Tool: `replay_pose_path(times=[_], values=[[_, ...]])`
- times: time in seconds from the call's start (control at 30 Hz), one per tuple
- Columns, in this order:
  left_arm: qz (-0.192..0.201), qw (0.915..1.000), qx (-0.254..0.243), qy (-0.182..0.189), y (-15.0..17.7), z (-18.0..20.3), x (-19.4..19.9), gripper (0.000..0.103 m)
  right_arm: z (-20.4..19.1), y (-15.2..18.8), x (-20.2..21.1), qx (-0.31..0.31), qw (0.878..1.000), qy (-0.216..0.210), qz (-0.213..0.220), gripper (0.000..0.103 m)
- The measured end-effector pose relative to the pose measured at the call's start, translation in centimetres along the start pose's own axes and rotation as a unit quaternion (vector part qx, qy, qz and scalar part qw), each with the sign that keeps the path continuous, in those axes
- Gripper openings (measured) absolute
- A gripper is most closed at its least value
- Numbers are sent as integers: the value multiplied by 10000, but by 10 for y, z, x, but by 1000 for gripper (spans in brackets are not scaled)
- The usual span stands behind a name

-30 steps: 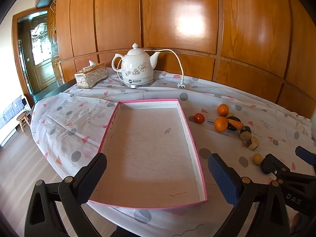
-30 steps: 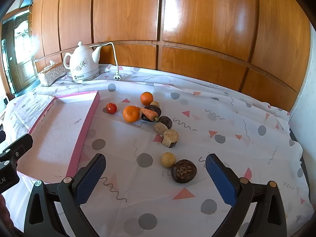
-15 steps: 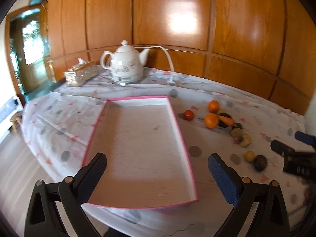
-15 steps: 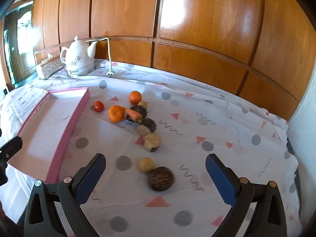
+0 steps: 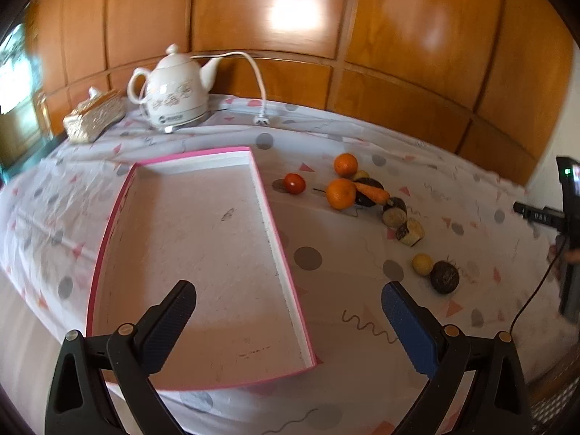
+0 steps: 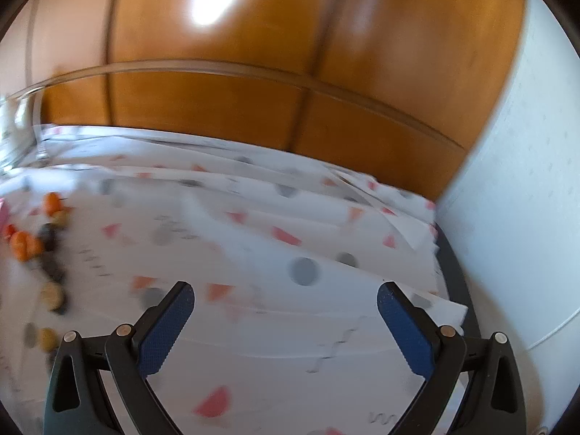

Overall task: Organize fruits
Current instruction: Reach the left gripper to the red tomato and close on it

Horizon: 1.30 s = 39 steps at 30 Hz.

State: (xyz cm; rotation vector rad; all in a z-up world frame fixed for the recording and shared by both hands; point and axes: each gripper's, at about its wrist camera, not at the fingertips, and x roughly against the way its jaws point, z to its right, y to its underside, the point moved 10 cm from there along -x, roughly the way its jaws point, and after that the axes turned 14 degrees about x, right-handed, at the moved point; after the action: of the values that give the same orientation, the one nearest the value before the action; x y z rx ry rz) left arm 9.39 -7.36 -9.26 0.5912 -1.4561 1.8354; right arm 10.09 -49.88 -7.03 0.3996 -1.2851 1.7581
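1. A tissue box [image 5: 93, 120] is seen far left of the tray [image 5: 188, 380], at the back of the table [image 5: 344, 326], with a white kettle [image 5: 174, 91] beside it and its plug [image 5: 261, 120] lying on the cloth.
2. The pink-rimmed tray is seen lying flat; nothing is seen in it.
3. The left hand-held gripper [image 5: 288, 310] is held above the tray's near right corner, its jaws spread wide and nothing held between them.
4. A tomato [image 5: 294, 183] is seen just right of the tray's far end.
5. Further right of the tray, two oranges [image 5: 340, 193] [image 5: 345, 164] are seen, with a carrot [image 5: 373, 190] resting on a dark fruit beside the nearer one.
6. A chain of brown pieces [image 5: 395, 214] trails from there toward a small yellow fruit [image 5: 422, 264] and a dark round fruit [image 5: 444, 277], which touch each other.
7. The right hand-held gripper [image 6: 284, 306] is held over bare cloth well right of the tray, jaws spread wide and nothing gripped; its view is blurred, with the fruits smeared at its left edge.
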Motion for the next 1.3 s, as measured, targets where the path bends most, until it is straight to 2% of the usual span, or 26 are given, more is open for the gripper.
replay_pose_path(times=[0.07, 0.2, 0.3, 0.37, 0.4, 0.47, 0.6, 0.67, 0.87, 1.03, 1.1, 1.13, 1.2, 1.3], values=[[-120, 9999, -58, 82, 0, 3, -5, 103, 14, 9, -13, -168, 9997, 47, -167, 103], [-350, 9992, 31, 198, -10, 7, -20, 103, 35, 37, -39, -717, 9940, -31, -827, 101], [-486, 9983, -138, 274, -24, 13, -32, 96, 48, 54, -47, -1150, 9863, -56, -1179, 101], [-584, 9975, -274, 277, -34, 16, -42, 82, 53, 57, -45, -1342, 9838, -100, -1185, 101], [-674, 9967, -386, 243, -41, 17, -51, 79, 54, 58, -45, -1389, 9830, -112, -1192, 101], [-781, 9949, -578, 261, -52, 21, -62, 61, 56, 59, -45, -1391, 9830, -114, -1191, 101], [-985, 9868, -1275, 166, -74, 31, -93, 51, 57, 54, -42, -1394, 9836, -96, -1141, 101], [-1076, 9831, -1478, 130, -80, 33, -106, 43, 61, 57, -46, -1472, 9818, -72, -1200, 101], [-1332, 9736, -1852, -12, -92, 36, -149, 35, 70, 63, -46, -1751, 9764, -104, -1256, 101], [-1535, 9648, -2129, -129, -87, 39, -176, 35, 73, 63, -47, -1863, 9744, -112, -1255, 101], [-1538, 9620, -2242, -260, -86, 38, -185, 32, 74, 64, -47, -1908, 9735, -117, -1253, 101], [-1558, 9618, -2236, -270, -85, 38, -188, 28, 74, 64, -47, -1923, 9733, -115, -1250, 101], [-1468, 9634, -2231, -219, -87, 39, -190, 28, 77, 64, -47, -1959, 9725, -86, -1254, 98], [-1341, 9703, -2008, -134, -90, 39, -186, 27, 82, 68, -49, -2053, 9700, -44, -1300, 96]])
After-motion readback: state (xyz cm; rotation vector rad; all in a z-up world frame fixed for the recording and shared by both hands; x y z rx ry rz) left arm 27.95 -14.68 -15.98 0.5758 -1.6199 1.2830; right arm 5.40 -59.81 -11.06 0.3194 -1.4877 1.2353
